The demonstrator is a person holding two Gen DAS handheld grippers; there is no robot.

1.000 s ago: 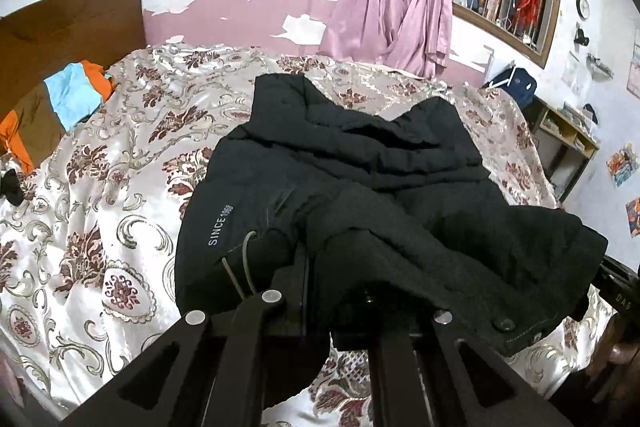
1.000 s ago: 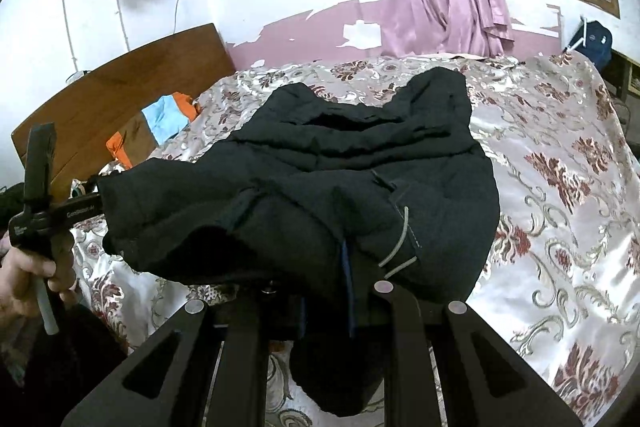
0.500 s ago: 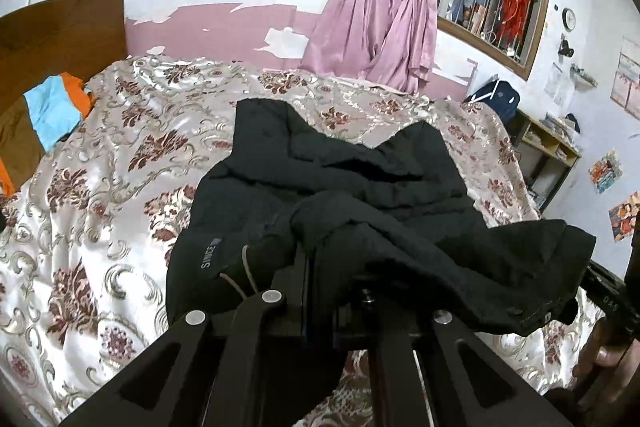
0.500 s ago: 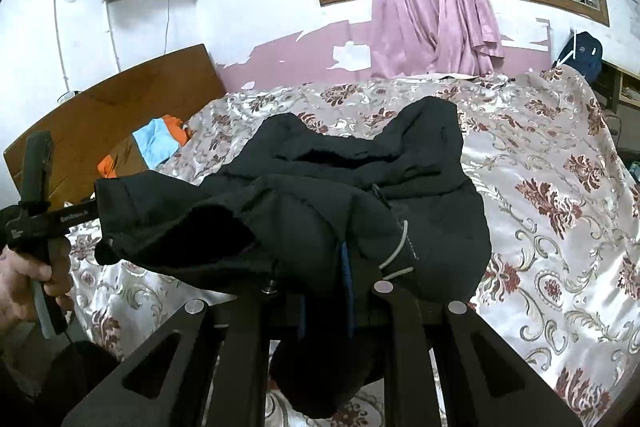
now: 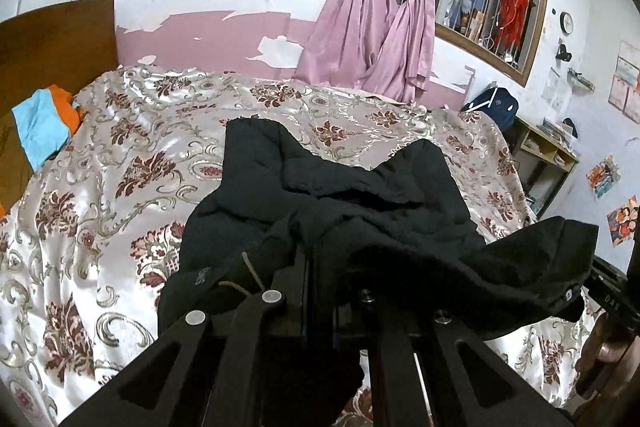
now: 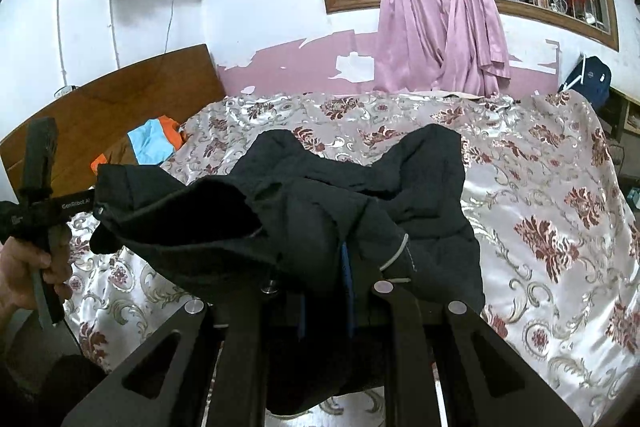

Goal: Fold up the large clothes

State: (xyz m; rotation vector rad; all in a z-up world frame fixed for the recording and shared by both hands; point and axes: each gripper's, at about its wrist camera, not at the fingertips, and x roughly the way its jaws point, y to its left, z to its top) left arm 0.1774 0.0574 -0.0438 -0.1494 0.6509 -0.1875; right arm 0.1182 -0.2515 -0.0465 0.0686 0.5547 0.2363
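While both tongs, left [image 5: 316, 267] and right [image 6: 344, 267], seemingly pinch the black jacket [image 5: 340, 195], its far end rests on the bed [image 5: 100, 195].

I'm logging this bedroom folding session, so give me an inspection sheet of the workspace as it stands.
Surface: bed with floral satin cover.
Job's things: black jacket, near edge lifted, far part lying on the cover.
Clutter: blue and orange clothes by the wooden headboard.
Grippers: left hand-held gripper and right hand-held gripper each shut on the jacket's near edge.
Cables: white wall cable.
Surroundings: pink curtains, barred window, blue bag, shelf.
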